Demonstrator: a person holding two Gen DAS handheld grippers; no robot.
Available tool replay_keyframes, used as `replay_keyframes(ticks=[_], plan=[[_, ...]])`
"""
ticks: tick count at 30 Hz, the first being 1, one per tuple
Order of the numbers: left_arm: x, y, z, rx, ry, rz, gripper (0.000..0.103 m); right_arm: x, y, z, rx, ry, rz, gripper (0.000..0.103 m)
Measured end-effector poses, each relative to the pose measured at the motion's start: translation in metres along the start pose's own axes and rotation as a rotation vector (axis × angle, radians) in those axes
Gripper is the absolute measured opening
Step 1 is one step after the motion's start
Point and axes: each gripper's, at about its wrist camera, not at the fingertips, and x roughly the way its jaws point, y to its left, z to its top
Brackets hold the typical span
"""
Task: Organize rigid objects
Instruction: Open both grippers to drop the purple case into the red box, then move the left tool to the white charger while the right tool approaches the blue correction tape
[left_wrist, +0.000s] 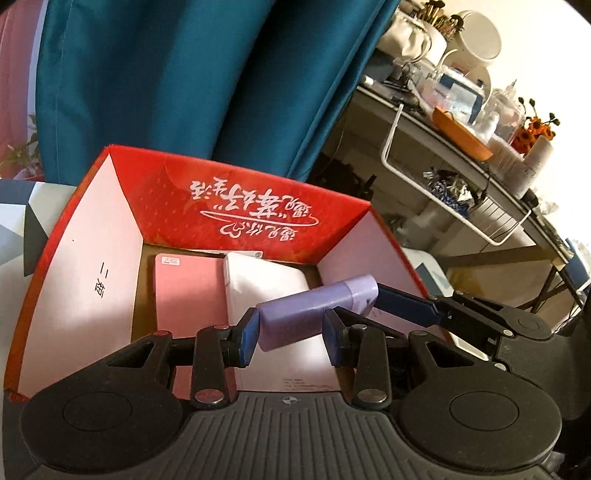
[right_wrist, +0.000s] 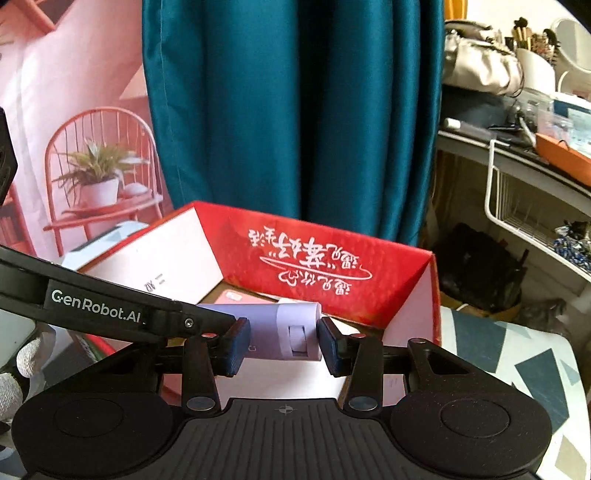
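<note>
While both grippers hovered over the open red box (left_wrist: 258, 206), each had its blue pads pressed against an end of one lilac bottle (left_wrist: 314, 310), so the bottle hung between the two tools above the box's interior. In the left wrist view the left gripper (left_wrist: 291, 332) clamped the bottle's lower, wider end, and the bottle slanted up and to the right, where a blue finger of the right gripper (left_wrist: 373, 295) met its capped end. In the right wrist view the right gripper (right_wrist: 282, 341) pinched the bottle's pale cap end, which showed a small rectangular tab, while the black arm of the left gripper, printed with a brand name, reached in from the left across the frame. Below the bottle, on the box floor, a pink flat box (left_wrist: 184, 295) lay beside a white packet (left_wrist: 266, 284), the two touching side by side. The red box stood on a table with a patterned cloth (right_wrist: 517, 369), before a teal curtain (right_wrist: 295, 110). A gloved hand (right_wrist: 14, 369) showed at the left edge of the right wrist view.
</note>
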Motion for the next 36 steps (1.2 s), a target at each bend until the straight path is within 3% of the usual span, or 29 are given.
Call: replay_keyframes(ticks=[8, 11, 13, 14, 15, 16, 17, 22, 25, 36], plan=[[0.0, 0.0, -0.002, 0.051, -0.008, -0.007, 0.035, 0.006, -0.001, -0.008, 0.014, 0.002, 0.001, 0.039], [-0.013, -0.003, -0.005, 0.089, -0.048, -0.004, 0.039, -0.006, -0.001, -0.012, 0.027, -0.04, 0.003, 0.046], [-0.024, -0.006, -0.008, 0.119, -0.073, 0.008, 0.051, -0.017, -0.001, -0.014, 0.032, -0.075, -0.003, 0.057], [-0.031, -0.007, -0.011, 0.134, -0.089, 0.018, 0.062, -0.024, -0.001, -0.016, 0.035, -0.095, -0.006, 0.06], [-0.037, -0.007, -0.013, 0.144, -0.103, 0.03, 0.073, -0.03, 0.0, -0.018, 0.037, -0.114, -0.009, 0.068], [-0.044, -0.007, -0.015, 0.15, -0.117, 0.037, 0.078, -0.037, 0.0, -0.02, 0.04, -0.131, -0.014, 0.08], [-0.051, -0.006, -0.018, 0.155, -0.132, 0.036, 0.084, -0.044, 0.0, -0.022, 0.044, -0.144, -0.021, 0.086], [-0.081, -0.004, -0.034, 0.197, -0.18, 0.058, 0.096, -0.074, 0.002, -0.038, 0.087, -0.193, -0.052, 0.103], [-0.094, -0.006, -0.047, 0.234, -0.184, 0.088, 0.103, -0.085, 0.007, -0.051, 0.101, -0.218, -0.085, 0.103], [-0.123, 0.014, -0.107, 0.2, -0.175, 0.151, 0.103, -0.103, 0.04, -0.107, 0.089, -0.189, -0.102, 0.103]])
